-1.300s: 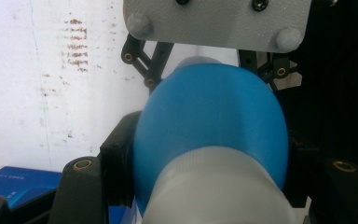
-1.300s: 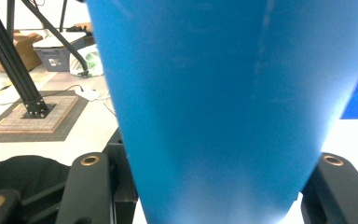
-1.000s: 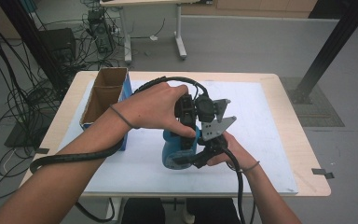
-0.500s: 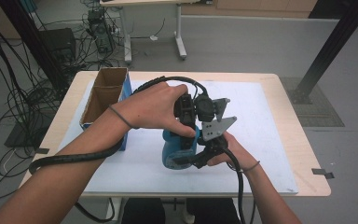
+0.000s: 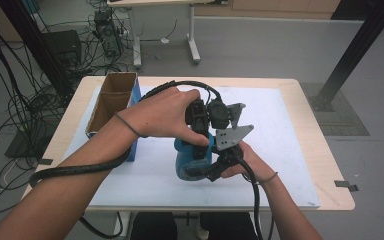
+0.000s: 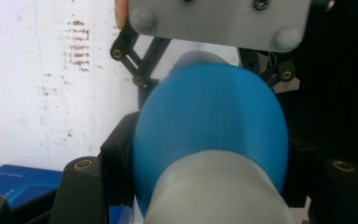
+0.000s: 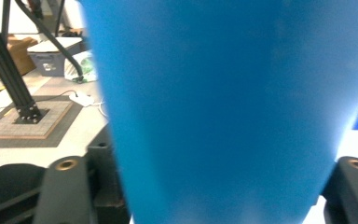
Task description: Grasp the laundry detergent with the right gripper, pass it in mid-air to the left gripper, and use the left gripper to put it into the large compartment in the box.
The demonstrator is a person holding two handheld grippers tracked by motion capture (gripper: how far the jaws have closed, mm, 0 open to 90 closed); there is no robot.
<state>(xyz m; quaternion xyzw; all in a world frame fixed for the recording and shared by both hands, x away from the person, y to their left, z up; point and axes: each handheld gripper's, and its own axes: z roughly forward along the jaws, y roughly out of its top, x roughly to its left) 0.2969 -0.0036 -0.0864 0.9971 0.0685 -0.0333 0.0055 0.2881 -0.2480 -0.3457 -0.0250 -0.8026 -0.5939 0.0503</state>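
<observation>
1. The blue bottle is over the white mat, just right of the cardboard box.
2. The left gripper squeezes the bottle tight.
3. The right gripper has just been opening its jaws, with the bottle between them; I cannot tell if they press it.

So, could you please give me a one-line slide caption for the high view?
Two hand-held grippers, left gripper and right gripper, work a blue bottle over a white mat beside an open cardboard box.
</observation>
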